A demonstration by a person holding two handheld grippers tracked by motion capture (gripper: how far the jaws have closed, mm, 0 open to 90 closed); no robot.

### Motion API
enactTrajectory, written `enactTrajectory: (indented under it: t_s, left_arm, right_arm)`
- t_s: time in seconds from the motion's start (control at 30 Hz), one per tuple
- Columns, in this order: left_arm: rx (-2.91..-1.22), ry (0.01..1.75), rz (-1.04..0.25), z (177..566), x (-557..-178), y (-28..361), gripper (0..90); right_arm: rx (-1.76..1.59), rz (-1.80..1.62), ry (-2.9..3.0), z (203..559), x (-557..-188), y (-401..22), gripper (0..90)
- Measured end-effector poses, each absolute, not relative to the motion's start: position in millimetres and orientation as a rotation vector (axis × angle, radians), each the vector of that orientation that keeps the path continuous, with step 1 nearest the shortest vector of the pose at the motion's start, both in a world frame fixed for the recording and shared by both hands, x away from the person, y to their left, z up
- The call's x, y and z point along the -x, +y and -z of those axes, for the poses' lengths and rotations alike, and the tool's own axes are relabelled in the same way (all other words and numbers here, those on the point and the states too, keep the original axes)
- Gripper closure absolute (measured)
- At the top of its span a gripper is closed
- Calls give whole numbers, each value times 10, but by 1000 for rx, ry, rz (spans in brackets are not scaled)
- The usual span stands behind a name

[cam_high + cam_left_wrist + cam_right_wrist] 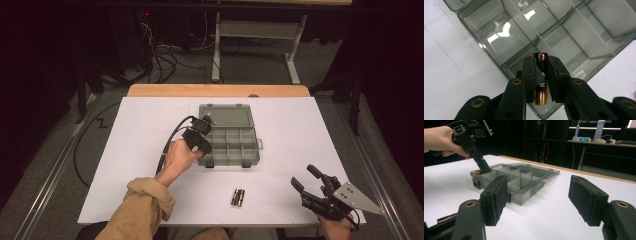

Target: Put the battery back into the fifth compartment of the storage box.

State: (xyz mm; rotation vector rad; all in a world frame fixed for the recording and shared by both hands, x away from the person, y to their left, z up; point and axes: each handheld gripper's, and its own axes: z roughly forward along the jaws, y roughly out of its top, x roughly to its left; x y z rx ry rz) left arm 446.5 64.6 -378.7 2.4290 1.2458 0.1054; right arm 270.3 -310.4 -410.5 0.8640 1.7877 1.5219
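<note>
A clear grey compartment box [232, 161] lies open mid-table, its lid [225, 116] flat behind it. My left gripper [202, 145] points down into the box's front left corner. In the left gripper view it [541, 61] is shut on a black and gold battery [542, 82], held lengthwise between the pads just above a corner compartment of the box [486, 48]. Two or three more batteries [238, 197] lie together on the table in front of the box. My right gripper [303, 175] rests open near the table's front right corner, nothing between its pads [499, 192].
The white table top [150, 125] has a wooden strip along its far edge. Beyond it are cables on the floor and a white table frame [217, 45]. From the right gripper view the box [524, 187] and the left gripper [482, 167] sit ahead to the left.
</note>
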Motion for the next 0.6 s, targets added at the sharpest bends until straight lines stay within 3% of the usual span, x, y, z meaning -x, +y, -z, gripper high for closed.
enactTrajectory:
  t_s: [0.43, 0.6]
  left_arm:
    - [-2455, 1254, -102, 3829, -4480, 632, 753]
    - [-2441, 1244, -114, 3772, -4435, 640, 695]
  right_arm:
    - [-863, -1522, 1788, 4104, -2699, -3103, 332]
    - [-861, -1521, 1789, 4104, -2697, -3104, 333]
